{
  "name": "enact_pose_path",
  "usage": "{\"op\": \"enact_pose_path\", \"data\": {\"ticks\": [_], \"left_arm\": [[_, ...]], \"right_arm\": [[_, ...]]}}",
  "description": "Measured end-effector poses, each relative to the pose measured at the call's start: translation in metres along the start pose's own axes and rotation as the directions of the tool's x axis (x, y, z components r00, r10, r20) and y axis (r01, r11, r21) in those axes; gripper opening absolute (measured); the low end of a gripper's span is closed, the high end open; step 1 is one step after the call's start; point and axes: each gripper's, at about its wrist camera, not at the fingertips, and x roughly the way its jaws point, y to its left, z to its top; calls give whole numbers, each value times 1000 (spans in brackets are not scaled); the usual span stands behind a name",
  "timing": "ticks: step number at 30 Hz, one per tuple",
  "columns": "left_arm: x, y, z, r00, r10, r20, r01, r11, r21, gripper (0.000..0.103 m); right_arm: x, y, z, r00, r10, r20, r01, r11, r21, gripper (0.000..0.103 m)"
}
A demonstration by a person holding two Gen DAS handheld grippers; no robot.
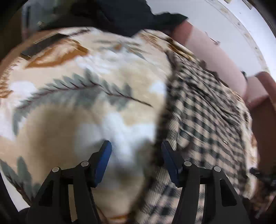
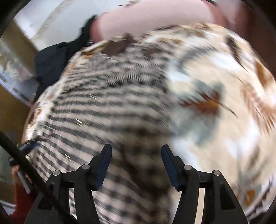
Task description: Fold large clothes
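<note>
A black-and-cream checked garment [image 1: 203, 110] lies spread on a leaf-patterned bedspread [image 1: 72, 96]. In the left wrist view its left edge runs down past my left gripper [image 1: 136, 146], which hangs open over the bedspread and that edge with nothing between its blue pads. The right wrist view is blurred: the checked garment [image 2: 103, 106] fills the left and middle, the bedspread [image 2: 215, 120] the right. My right gripper [image 2: 136, 149] stands open above the checked cloth, jaws apart and free of it.
A dark garment [image 1: 120, 15] lies at the far end of the bed, seen again as a dark garment [image 2: 55, 58]. A pink pillow or bolster [image 1: 210, 50] runs along the white wall [image 1: 224, 20]. A black rod [image 2: 25, 165] crosses the lower left.
</note>
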Motion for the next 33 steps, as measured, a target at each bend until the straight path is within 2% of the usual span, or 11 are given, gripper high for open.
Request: {"op": "enact_pose_path", "data": {"ticks": [2,5,9,16,21,22,24,25,29,31,33], "left_arm": [[-1,0,-8,996,-79,-43,79,997,-11,58],[-6,1,-26,988,-137,-67,137,991,-6,58],[-15,-3,-56,975,-195,-111,199,980,23,58],[-22,-8,-86,963,-228,-145,232,973,11,58],[-24,-18,-105,966,-204,-161,215,975,53,58],[-25,-22,-107,971,-183,-155,196,978,72,57],[-24,-24,-108,975,-157,-156,173,981,90,40],[-23,-26,-109,976,-141,-165,159,983,97,24],[-27,-29,-110,977,-132,-165,152,982,116,11],[-33,-29,-106,977,-138,-160,155,983,98,10],[-46,-28,-98,974,-174,-145,184,981,62,10]], "right_arm": [[4,-20,-18,999,23,-25,-21,997,77,64],[10,-34,-45,989,144,-40,-135,976,173,65],[4,-27,-72,967,253,-38,-243,954,174,66],[3,-26,-106,922,384,-39,-368,906,210,64],[4,-21,-122,917,395,-45,-378,901,211,55],[3,-22,-125,919,392,-45,-375,903,212,52],[-1,-23,-131,923,382,-49,-365,908,207,51],[-1,-21,-130,925,375,-54,-358,912,202,50],[0,-12,-137,942,324,-86,-308,937,165,40],[-3,-9,-138,945,311,-100,-296,944,142,11],[-13,-7,-134,940,327,-91,-315,941,126,9]]}}
